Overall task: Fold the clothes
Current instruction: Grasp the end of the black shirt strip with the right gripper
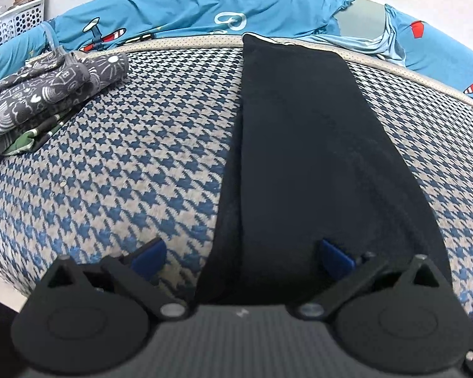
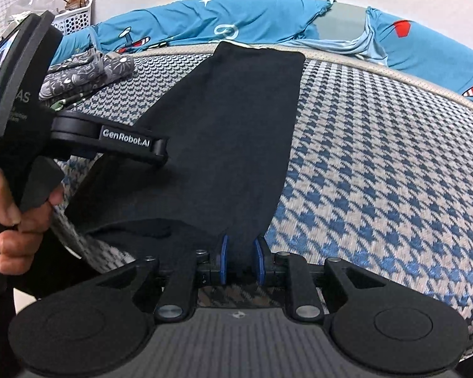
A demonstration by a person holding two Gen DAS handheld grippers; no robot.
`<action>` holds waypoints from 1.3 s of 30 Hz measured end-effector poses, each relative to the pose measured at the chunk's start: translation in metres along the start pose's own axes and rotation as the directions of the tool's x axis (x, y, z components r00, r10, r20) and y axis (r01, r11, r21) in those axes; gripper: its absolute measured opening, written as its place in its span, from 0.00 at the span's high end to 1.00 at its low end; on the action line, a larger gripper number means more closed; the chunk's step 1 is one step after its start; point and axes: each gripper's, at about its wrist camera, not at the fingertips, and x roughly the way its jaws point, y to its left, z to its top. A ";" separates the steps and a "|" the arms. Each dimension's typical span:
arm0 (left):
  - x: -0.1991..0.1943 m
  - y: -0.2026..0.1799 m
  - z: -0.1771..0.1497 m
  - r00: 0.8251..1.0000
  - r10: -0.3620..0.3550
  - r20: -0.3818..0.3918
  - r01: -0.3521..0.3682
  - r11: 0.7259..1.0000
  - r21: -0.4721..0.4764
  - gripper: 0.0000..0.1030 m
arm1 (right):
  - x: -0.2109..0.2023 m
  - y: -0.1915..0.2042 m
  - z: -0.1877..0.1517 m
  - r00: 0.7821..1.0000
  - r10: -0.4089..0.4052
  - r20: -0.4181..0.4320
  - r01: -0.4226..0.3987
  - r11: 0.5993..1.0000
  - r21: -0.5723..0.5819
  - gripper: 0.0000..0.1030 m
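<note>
- Pinching the near hem of the black garment point(image 2: 230, 132), your right gripper point(image 2: 240, 260) has its blue pads point(image 2: 224, 258) closed in on a fold of the cloth.
- Your left gripper point(image 1: 241, 256) stands wide apart, holding nothing; one blue finger point(image 1: 149, 253) sits over the houndstooth cover point(image 1: 126, 157), the other over the black garment point(image 1: 306, 145), whose near left edge runs between them.
- Your left hand point(image 2: 15, 217) grips that tool's handle at the garment's left side.
- Garment lies flat as a long folded strip, running away from you to the cover's far edge.
- Far left: a grey patterned folded pile point(image 1: 44, 91).
- Beyond: blue aeroplane-print bedding point(image 1: 189, 9) and a white perforated basket point(image 1: 14, 23).
</note>
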 end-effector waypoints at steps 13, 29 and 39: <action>-0.001 0.004 -0.002 1.000 0.003 -0.011 -0.003 1.000 -0.007 0.00 | -0.014 -0.006 -0.006 0.999 0.042 -0.030 -0.040 0.998 0.047 0.81; -0.002 0.009 -0.002 1.000 0.003 -0.017 -0.004 1.000 -0.018 0.00 | -0.023 -0.025 0.009 0.992 0.077 0.102 -0.091 0.986 0.137 0.79; -0.002 0.009 -0.002 1.000 0.000 -0.018 0.000 1.000 -0.020 0.00 | -0.002 -0.019 0.009 0.995 0.093 0.016 -0.095 0.991 0.097 0.89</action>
